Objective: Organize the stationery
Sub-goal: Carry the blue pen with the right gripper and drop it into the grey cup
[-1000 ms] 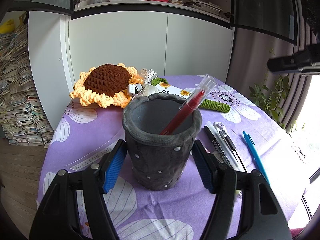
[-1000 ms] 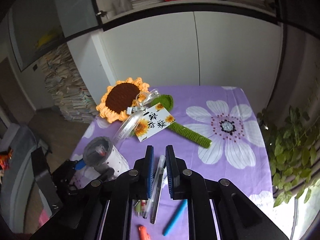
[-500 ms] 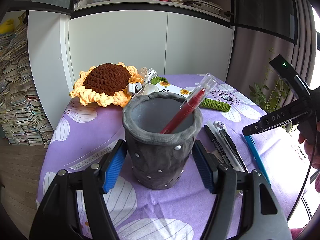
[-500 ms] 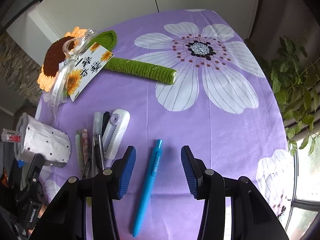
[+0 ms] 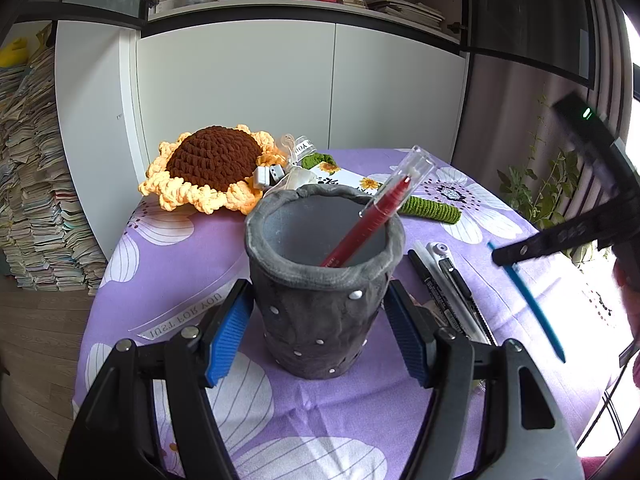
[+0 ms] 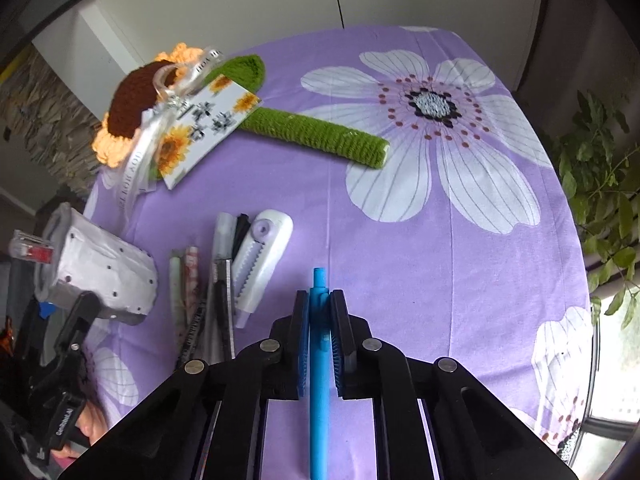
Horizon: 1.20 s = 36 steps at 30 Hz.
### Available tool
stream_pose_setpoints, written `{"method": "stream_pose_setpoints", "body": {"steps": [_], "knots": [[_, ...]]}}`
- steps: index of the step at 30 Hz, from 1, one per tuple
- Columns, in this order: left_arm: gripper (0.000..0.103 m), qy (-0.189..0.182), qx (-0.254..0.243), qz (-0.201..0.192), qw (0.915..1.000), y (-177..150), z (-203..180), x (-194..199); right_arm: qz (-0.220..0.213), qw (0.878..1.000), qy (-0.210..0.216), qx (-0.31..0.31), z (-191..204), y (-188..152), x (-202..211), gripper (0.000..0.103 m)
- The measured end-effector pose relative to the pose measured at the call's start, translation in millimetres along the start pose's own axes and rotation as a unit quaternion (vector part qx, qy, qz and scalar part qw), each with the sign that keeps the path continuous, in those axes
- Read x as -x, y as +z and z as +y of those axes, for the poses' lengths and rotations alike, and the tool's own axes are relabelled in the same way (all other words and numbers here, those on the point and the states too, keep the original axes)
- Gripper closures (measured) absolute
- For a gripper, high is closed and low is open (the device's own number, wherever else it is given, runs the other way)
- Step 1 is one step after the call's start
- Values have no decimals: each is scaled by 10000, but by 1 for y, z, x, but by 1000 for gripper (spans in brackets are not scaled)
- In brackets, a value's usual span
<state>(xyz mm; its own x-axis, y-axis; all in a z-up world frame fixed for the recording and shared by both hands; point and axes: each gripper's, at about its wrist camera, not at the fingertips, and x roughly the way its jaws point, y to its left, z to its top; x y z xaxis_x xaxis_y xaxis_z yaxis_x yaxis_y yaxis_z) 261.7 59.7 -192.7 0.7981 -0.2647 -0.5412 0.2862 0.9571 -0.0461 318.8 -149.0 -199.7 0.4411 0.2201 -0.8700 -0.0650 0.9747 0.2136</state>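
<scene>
A grey felt pen holder (image 5: 320,288) stands upright on the purple flowered tablecloth, with a red pen (image 5: 376,216) leaning inside it. My left gripper (image 5: 320,328) is open, its blue pads on either side of the holder with small gaps. My right gripper (image 6: 320,320) is shut on a blue pen (image 6: 320,364) that lies on the cloth; the pen also shows in the left wrist view (image 5: 528,300). The holder shows in the right wrist view (image 6: 100,272) at the left.
Several pens and a white correction tape (image 6: 260,256) lie between the holder and the blue pen. A crocheted sunflower (image 5: 212,168) with a green stem (image 6: 316,136) and a card (image 6: 204,128) lies at the far side. A plant (image 6: 600,168) stands past the table's right edge.
My right gripper came down over the blue pen and closed on it. The left gripper and the holder have not moved.
</scene>
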Motion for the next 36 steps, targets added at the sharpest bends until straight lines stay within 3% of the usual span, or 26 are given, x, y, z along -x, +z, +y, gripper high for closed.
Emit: {"method": "stream_pose_setpoints", "body": {"steps": [5,10,21,27,30,36], "knots": [[36,0,0,1,10000,0,0,0,-787,9960,330,264,19,0,60,92],[36,0,1,1,10000,0,0,0,-1675,9800,805,709,57,8,112,92],[36,-3,3,1,10000,0,0,0,-2805,9357,1539,1486,144,54,125,92],[36,-42,20,6,10000,-1,-1,0,-2718,9300,1780,1721,173,62,92,92],[36,-59,27,11,10000,0,0,0,-2684,9295,1918,1650,169,59,76,92],[35,-92,34,43,9999,0,1,0,-2740,9310,1774,1637,159,48,64,92]]}}
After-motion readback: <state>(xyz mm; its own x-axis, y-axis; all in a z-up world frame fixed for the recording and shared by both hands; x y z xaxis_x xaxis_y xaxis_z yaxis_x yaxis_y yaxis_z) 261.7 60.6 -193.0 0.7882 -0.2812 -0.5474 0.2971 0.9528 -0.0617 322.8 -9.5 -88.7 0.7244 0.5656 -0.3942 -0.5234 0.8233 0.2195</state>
